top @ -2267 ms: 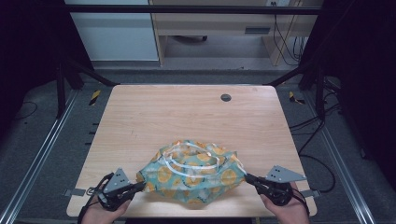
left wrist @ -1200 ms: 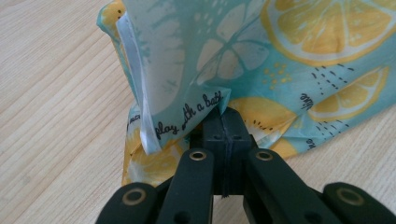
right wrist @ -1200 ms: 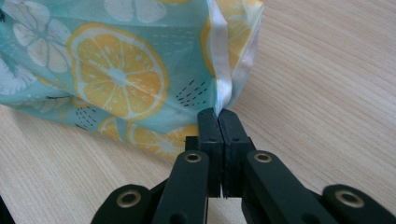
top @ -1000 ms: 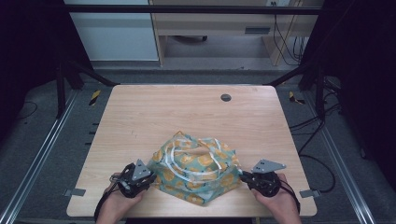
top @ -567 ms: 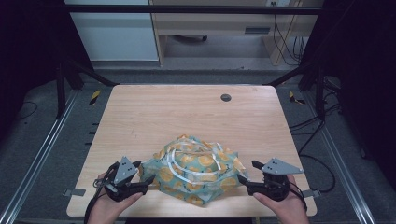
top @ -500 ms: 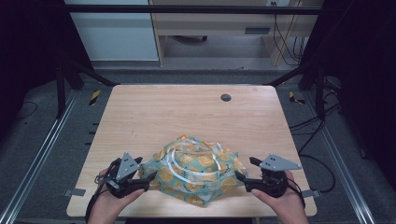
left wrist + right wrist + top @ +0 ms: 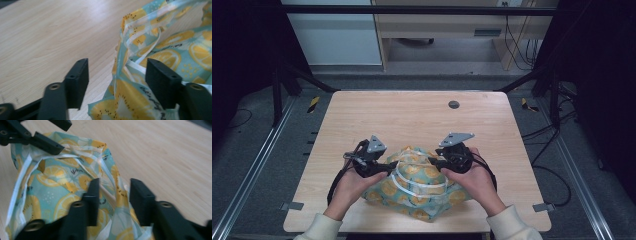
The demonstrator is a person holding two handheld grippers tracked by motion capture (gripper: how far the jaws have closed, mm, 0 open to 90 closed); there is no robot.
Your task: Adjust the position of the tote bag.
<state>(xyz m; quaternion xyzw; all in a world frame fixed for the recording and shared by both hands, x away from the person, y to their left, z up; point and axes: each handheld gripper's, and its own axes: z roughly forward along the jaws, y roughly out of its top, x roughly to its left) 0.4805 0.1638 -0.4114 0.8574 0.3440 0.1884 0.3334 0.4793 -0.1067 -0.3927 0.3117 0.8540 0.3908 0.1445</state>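
Bag (image 7: 417, 187) between both grippers: left gripper (image 7: 384, 166) and right gripper (image 7: 436, 161), jaws just closing, straddle opposite rim folds, neither yet pinched.

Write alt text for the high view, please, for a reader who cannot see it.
Two hands, each holding a black gripper, meet over a lemon-print fabric bag near the front edge of a wooden table. The left gripper and right gripper point inward at the bag's top. A small dark round fitting sits farther back.
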